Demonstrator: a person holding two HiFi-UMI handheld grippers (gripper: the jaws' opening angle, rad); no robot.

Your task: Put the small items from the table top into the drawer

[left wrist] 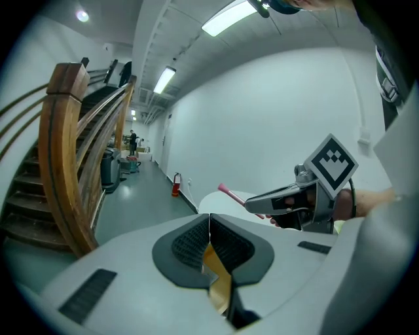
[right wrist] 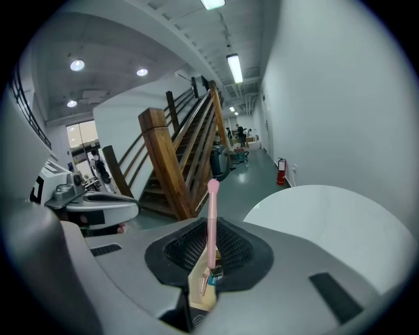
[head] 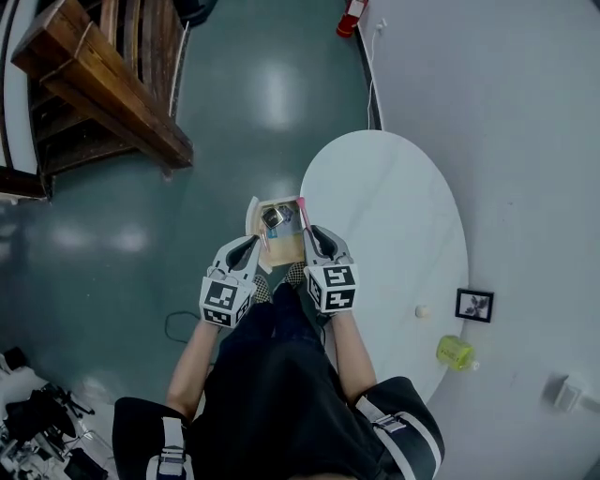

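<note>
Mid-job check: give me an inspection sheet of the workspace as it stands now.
Surface: white oval table, mostly bare.
Job's things: small wooden drawer held between both grippers beside the table; pink stick; small white item on the table.
Clutter: black picture frame, yellow-green cup.
Grippers: left gripper shut on the drawer's wall; right gripper shut on the pink stick.
Cables: dark cable on the floor; white cable along the wall.
Surroundings: wooden staircase, red fire extinguisher.
</note>
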